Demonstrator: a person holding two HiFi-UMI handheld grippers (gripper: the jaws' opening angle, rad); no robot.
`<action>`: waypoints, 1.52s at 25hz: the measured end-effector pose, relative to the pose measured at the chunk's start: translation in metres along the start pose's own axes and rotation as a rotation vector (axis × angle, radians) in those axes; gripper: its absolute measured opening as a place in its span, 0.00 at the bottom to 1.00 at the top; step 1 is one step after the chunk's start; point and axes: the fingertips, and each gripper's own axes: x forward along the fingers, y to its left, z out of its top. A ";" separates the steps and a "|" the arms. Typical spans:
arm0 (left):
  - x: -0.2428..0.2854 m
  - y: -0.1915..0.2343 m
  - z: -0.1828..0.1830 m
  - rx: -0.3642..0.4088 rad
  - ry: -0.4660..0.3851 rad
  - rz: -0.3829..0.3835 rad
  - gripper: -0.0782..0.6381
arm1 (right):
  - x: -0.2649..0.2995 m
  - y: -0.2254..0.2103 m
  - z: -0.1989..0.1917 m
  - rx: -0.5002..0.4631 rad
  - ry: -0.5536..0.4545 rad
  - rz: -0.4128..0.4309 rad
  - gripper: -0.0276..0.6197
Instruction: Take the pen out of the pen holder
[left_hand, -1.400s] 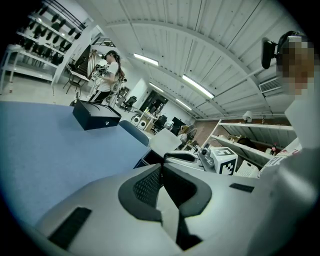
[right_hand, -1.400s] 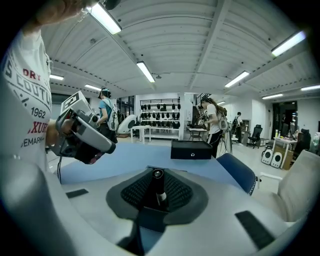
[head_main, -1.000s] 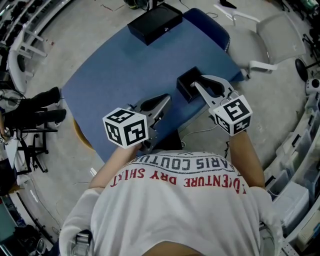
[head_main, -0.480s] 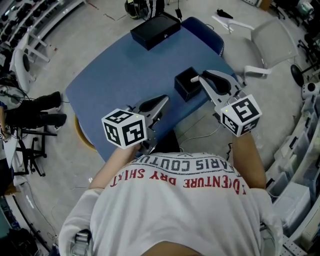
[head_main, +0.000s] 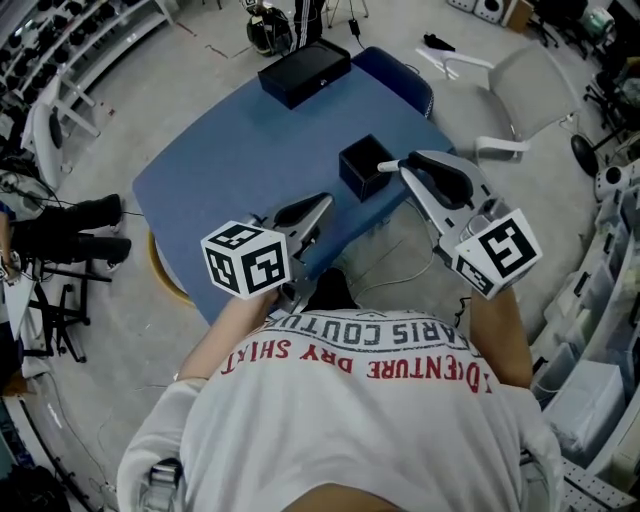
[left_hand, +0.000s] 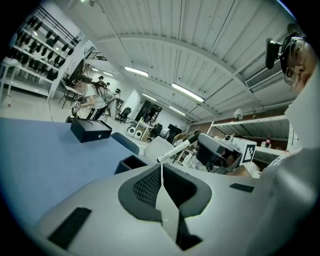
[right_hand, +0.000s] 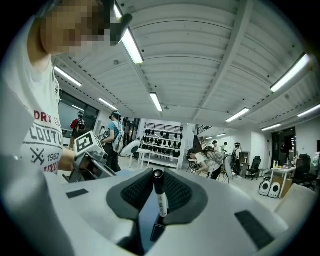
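- While the pen looks already clear of the pen holder, the left gripper hovers lower left of centre over the blue counter, jaws pressed together on nothing.
- At centre, the small black open holder sits by the counter's near edge.
- Just right, the right gripper pinches the pen narrowly.
- Next, I'd judge: carry it aside and set it down.
- Its long axis crosses the jaws, the dark end slanting lower left in the left gripper view.
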 end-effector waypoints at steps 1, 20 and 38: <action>-0.001 -0.003 0.000 0.004 -0.002 -0.002 0.16 | -0.005 0.004 0.002 0.004 -0.005 0.006 0.16; 0.012 -0.035 -0.016 0.034 0.017 -0.057 0.16 | -0.052 0.027 -0.051 0.194 0.023 -0.007 0.16; 0.025 -0.041 -0.020 0.041 0.053 -0.101 0.16 | -0.057 0.025 -0.058 0.221 0.029 -0.032 0.16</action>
